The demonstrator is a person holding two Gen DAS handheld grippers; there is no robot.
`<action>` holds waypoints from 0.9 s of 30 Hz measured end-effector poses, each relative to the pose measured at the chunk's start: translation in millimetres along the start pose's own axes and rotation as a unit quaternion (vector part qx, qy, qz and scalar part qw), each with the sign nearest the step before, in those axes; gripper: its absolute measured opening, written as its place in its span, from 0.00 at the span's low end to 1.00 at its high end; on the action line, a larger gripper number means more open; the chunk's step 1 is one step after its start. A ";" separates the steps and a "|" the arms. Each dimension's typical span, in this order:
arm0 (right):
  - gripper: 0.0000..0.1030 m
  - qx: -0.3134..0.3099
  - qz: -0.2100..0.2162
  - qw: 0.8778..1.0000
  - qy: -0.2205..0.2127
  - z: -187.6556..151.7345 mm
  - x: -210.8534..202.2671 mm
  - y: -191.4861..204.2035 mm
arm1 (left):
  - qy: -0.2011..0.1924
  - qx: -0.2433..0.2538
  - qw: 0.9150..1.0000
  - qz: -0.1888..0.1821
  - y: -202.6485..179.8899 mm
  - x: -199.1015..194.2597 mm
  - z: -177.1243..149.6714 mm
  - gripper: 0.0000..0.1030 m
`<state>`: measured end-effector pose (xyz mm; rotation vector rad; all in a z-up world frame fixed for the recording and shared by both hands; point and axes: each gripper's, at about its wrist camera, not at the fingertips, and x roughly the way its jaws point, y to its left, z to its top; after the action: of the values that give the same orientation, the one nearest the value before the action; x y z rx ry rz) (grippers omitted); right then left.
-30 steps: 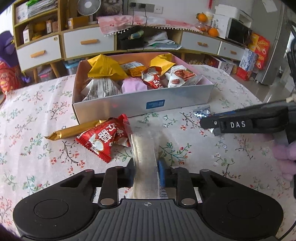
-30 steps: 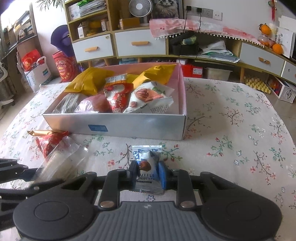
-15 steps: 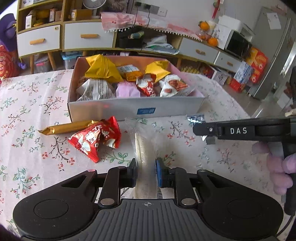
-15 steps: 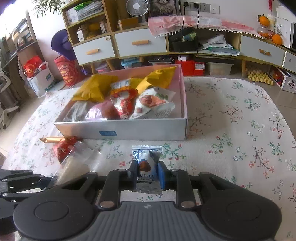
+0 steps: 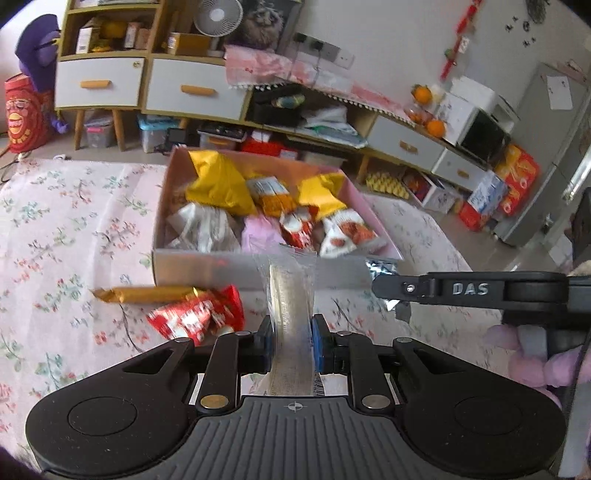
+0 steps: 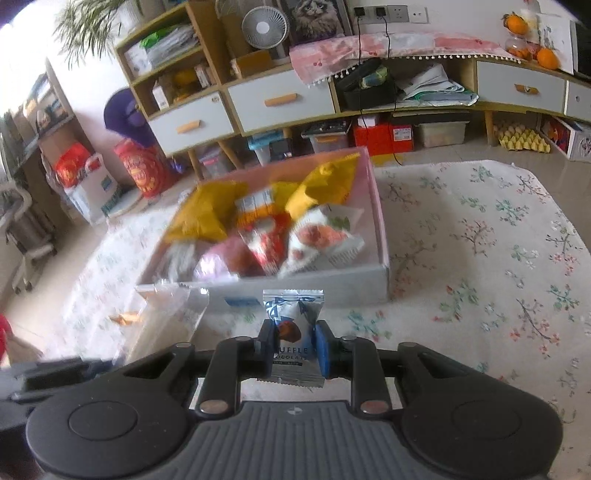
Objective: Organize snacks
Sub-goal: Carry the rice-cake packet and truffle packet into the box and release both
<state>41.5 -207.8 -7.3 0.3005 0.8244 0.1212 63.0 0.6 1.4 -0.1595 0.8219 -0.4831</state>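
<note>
My left gripper (image 5: 292, 341) is shut on a clear-wrapped snack pack (image 5: 290, 295), held above the flowered tablecloth in front of the box (image 5: 207, 264). My right gripper (image 6: 293, 345) is shut on a small silver-blue truffle chocolate packet (image 6: 291, 314), also lifted off the cloth near the box (image 6: 354, 288). The box is pink inside, grey outside, and holds several snack bags, yellow, red and white. A red snack bag (image 5: 195, 319) and a gold bar (image 5: 144, 294) lie on the cloth before the box. In the left wrist view the right gripper's finger (image 5: 436, 290) reaches in from the right.
The table wears a floral cloth (image 6: 480, 258). Behind it stand low cabinets with drawers (image 5: 192, 92), a fan (image 6: 264, 27), a microwave (image 5: 480, 133) and boxes on the floor. A person's gloved hand (image 5: 532, 360) holds the right gripper.
Both grippers have risen with their packets off the cloth and rolled a little; the box now sits lower and farther in both views. The red bag and gold bar stay put.
</note>
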 end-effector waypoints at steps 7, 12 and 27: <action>0.07 0.018 0.027 0.999 -0.015 31.7 17.2 1.4 | -0.014 0.006 1.000 0.019 3.5 20.1 40.1 0.17; 0.07 0.037 0.038 0.998 -0.025 47.6 35.2 -3.2 | -0.015 0.007 1.000 0.016 3.3 47.8 58.9 0.17; 0.08 0.057 0.064 0.996 -0.025 47.2 66.5 -14.5 | -0.035 -0.042 0.998 0.026 38.2 91.0 74.0 0.17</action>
<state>121.1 -217.1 -28.4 0.4625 0.7636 0.1854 183.6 -12.2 -21.2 -0.2311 0.7772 -0.3916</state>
